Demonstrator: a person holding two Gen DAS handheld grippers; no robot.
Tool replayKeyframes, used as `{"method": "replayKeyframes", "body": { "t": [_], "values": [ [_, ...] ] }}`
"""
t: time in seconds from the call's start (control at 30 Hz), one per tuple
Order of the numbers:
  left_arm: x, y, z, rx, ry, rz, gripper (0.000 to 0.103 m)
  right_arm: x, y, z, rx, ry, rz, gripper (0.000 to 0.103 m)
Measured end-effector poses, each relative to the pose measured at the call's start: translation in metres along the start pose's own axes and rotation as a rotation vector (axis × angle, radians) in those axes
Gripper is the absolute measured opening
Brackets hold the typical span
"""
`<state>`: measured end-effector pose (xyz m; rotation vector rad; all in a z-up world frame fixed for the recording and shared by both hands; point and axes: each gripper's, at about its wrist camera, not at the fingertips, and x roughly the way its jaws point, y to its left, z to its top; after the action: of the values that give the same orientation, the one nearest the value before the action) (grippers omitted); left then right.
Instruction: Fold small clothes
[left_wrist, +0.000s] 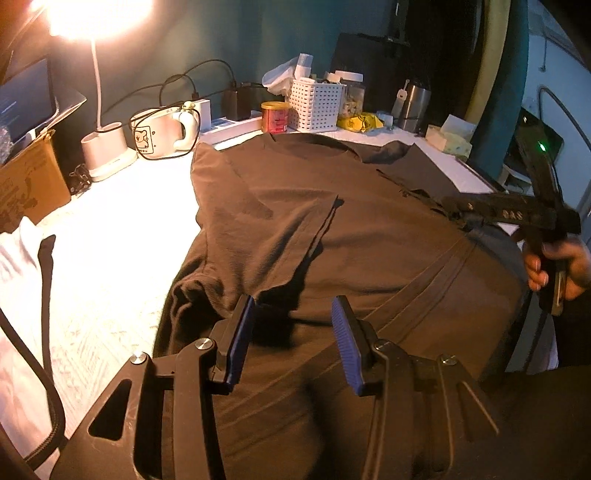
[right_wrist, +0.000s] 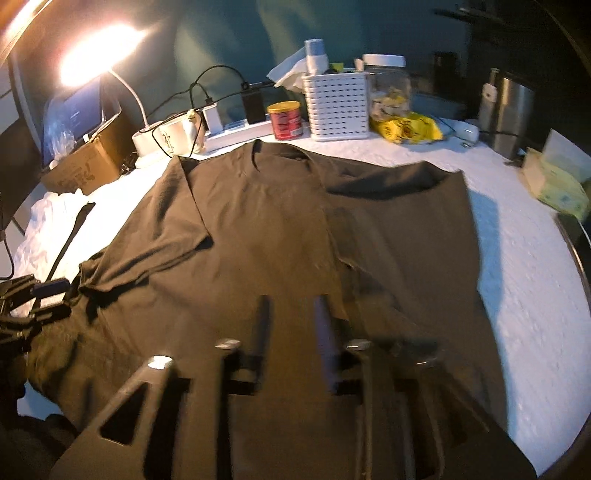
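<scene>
A dark brown T-shirt lies spread on a white cloth-covered table, collar toward the far side. In the right wrist view the T-shirt has its right side folded inward over the body and its left sleeve lying out. My left gripper is open and empty, its blue-padded fingers just above the shirt's near left part. My right gripper is open and empty, hovering over the shirt's lower middle; it is blurred. The right gripper also shows at the right of the left wrist view, held by a hand.
Along the table's far edge stand a lit desk lamp, a white mug, a power strip, a red can, a white basket, a glass jar, a steel flask and a tissue box. A cardboard box sits left.
</scene>
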<state>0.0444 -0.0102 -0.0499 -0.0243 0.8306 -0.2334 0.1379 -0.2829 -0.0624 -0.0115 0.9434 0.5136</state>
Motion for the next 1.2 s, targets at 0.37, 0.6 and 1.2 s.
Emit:
{"method": "replayKeyframes", "body": {
  "t": [0.37,0.6,1.2],
  "values": [
    [-0.001,-0.03,-0.002,-0.031,-0.022,-0.018,0.059,-0.058,-0.049,-0.045,0.08,-0.07,-0.068,0.04],
    [0.003,-0.042,-0.012,-0.022,-0.001,-0.021,0.059,-0.076,-0.076,-0.082,0.088,-0.029,-0.134,0.04],
    [-0.03,0.004,-0.042,-0.168,-0.041,0.139,0.059,-0.069,-0.07,-0.088,-0.038,0.053,-0.115,0.04]
  ]
}}
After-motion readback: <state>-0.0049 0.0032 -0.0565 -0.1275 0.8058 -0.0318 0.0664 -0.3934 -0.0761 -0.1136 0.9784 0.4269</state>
